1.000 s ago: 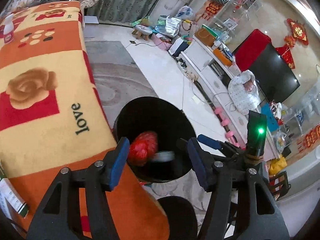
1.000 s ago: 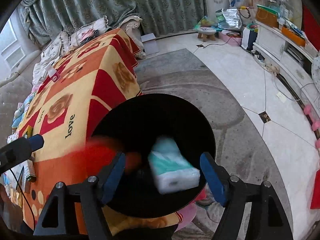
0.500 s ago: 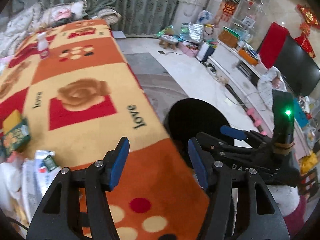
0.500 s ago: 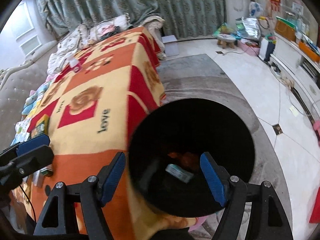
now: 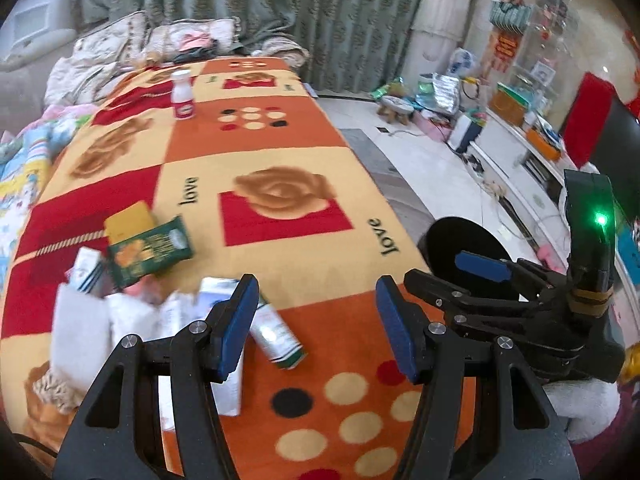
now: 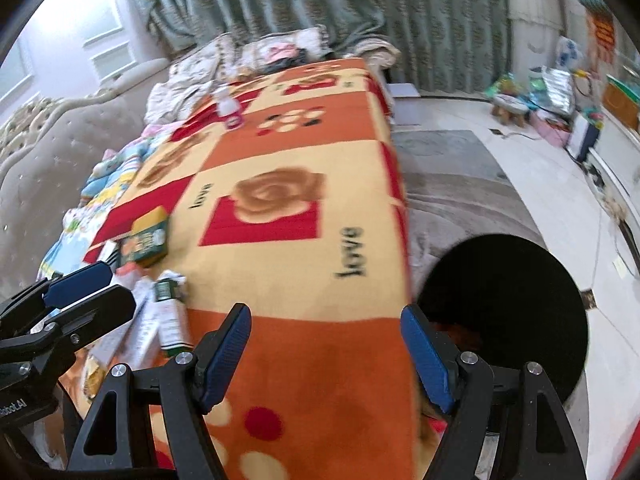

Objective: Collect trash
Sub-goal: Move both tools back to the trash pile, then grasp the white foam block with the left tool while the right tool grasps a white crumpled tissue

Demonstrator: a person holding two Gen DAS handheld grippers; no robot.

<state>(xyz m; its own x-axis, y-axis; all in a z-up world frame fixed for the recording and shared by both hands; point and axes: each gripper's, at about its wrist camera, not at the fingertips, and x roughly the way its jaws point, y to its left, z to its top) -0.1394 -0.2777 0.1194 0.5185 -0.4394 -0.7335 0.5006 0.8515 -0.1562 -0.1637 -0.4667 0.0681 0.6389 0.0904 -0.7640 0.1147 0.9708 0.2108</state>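
Open blanket (image 5: 256, 152) mid-table, packaging clutter (image 5: 152, 280) near left, black bin (image 6: 504, 312) at right edge.

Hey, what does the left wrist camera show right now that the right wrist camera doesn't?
Only the left wrist view: the black TV and the right gripper's green light.

Only the right wrist view: the pale tufted sofa back and the full dark mouth of the black trash bin.

Both: the orange rose blanket, the white bottle standing on it, the green packet, the trash pile, and both grippers open and empty.
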